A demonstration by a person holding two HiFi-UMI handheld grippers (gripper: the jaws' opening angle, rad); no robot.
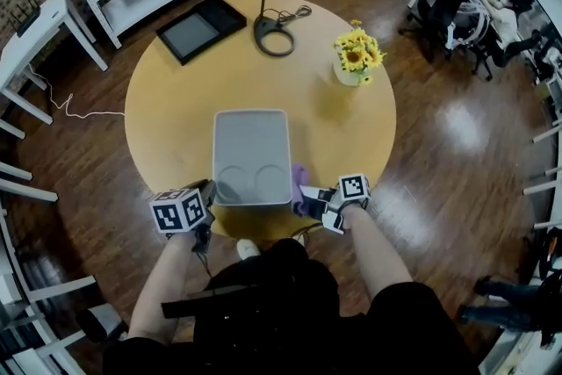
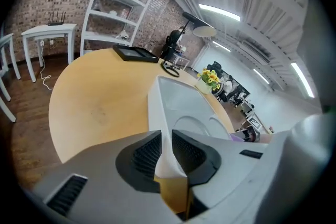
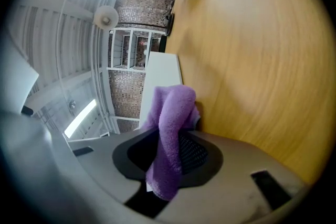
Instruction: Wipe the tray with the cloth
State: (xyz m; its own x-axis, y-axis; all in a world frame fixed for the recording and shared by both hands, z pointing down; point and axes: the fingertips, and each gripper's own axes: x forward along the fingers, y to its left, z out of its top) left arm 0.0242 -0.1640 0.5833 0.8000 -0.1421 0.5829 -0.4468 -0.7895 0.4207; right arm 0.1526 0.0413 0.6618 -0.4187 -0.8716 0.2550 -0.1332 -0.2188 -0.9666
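The tray [image 1: 252,145] lies at the near edge of the desk [image 1: 167,101], long axis away from the person, with the fingers [image 2: 143,153] of the left gripper [image 2: 167,136] clenched on its near left corner, and the right gripper [image 3: 169,139] (it is grasping the purple cloth [image 3: 170,110]) stands just beside its near right corner.

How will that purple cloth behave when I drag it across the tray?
Probably floppy: the purple cloth slumps in soft folds from the right gripper, whose jaws pinch it. Its fuzzy pile suggests it is light and will likely drag rather than slide on the tray, bunching up unless pressed flat.
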